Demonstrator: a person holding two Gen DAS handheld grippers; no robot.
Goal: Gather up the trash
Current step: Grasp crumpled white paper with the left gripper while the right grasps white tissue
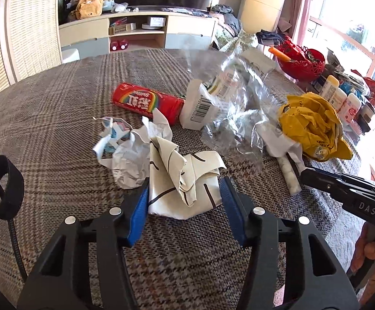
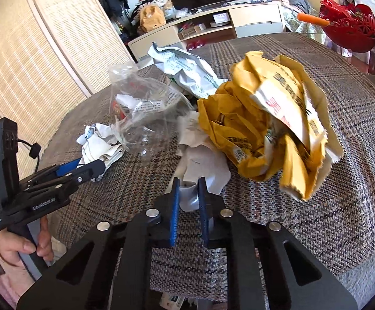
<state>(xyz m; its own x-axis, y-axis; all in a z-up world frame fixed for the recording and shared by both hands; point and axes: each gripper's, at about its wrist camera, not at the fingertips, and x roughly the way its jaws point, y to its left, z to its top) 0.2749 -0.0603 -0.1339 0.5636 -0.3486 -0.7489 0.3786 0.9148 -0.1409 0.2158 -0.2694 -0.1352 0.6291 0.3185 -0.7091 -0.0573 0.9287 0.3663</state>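
Observation:
Trash lies on a plaid-covered table. My left gripper has its blue pads on both sides of a crumpled cream paper with dark lines, closed on it. Beyond it lie a crumpled white paper, a red candy tube, a white carton, clear plastic wrap and a crumpled yellow bag. My right gripper is shut on a white paper piece in front of the yellow bag. The left gripper also shows at the left of the right wrist view.
A red basket and several bottles stand at the table's far right. A TV cabinet stands behind the table. A woven screen is at the left. The table's front edge is close in the right wrist view.

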